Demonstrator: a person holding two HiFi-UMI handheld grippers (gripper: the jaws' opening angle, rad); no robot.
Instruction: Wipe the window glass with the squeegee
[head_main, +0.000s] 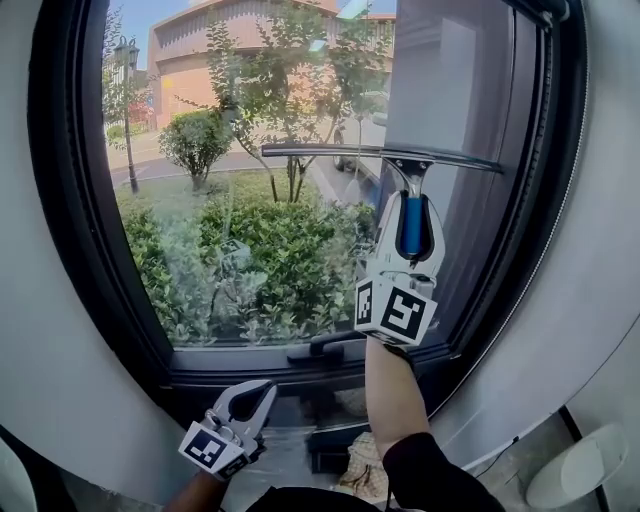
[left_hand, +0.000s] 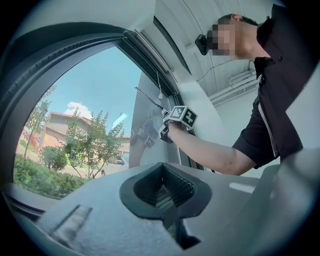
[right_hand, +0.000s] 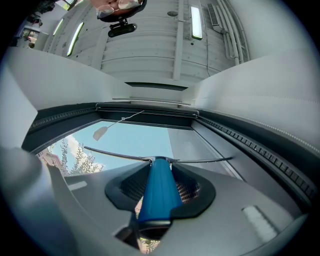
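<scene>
The squeegee has a blue handle (head_main: 411, 226) and a long thin blade (head_main: 380, 153) that lies level across the upper right of the window glass (head_main: 250, 200). My right gripper (head_main: 410, 205) is raised in front of the glass and shut on the blue handle (right_hand: 159, 190). In the right gripper view the blade (right_hand: 120, 156) spreads out beyond the jaws. My left gripper (head_main: 255, 392) hangs low under the sill, shut with nothing in it. Its own view looks up past its jaws (left_hand: 165, 187) at the right gripper (left_hand: 176, 117) and the squeegee (left_hand: 147, 98).
A dark frame (head_main: 80, 250) surrounds the glass, with a window handle (head_main: 330, 347) on its bottom rail. A pull cord (right_hand: 100, 132) hangs from the top of the frame. A white object (head_main: 580, 465) and a crumpled cloth (head_main: 365, 465) lie on the floor below.
</scene>
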